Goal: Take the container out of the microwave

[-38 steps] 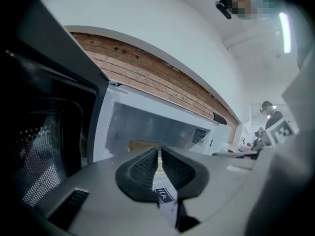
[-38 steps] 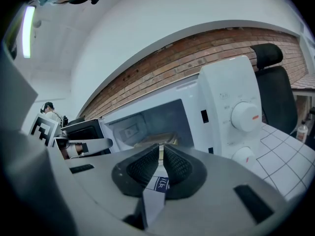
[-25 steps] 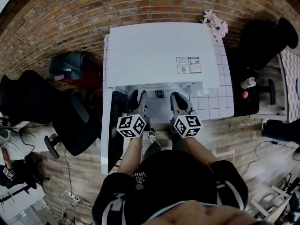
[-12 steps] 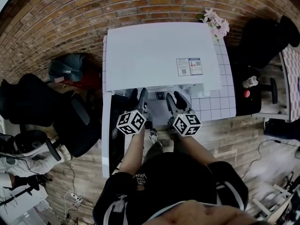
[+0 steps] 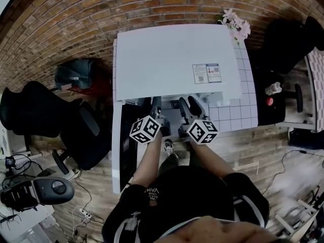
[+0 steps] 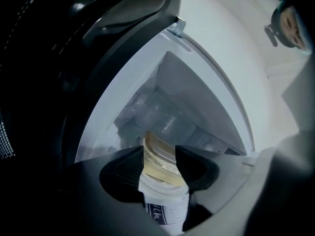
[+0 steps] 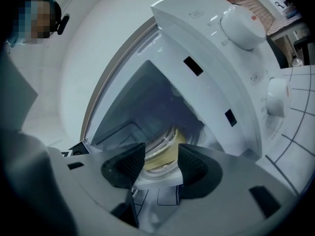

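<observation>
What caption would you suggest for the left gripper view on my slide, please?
Left gripper at the open microwave, its fingers apart on either side of the lidded container.

Head view: overhead, steeply down on microwave [image 5: 174, 59]. Gripper views: close, facing its open cavity [image 7: 147, 107], shared.

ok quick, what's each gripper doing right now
left gripper: open, container between its jaws, not gripped
right gripper: jaws opening, container between them, not gripped

Wide-spread left gripper [image 6: 160, 162]; right gripper [image 7: 161, 165] jaws opening, container [image 7: 165, 154] between them, ungripped
</observation>
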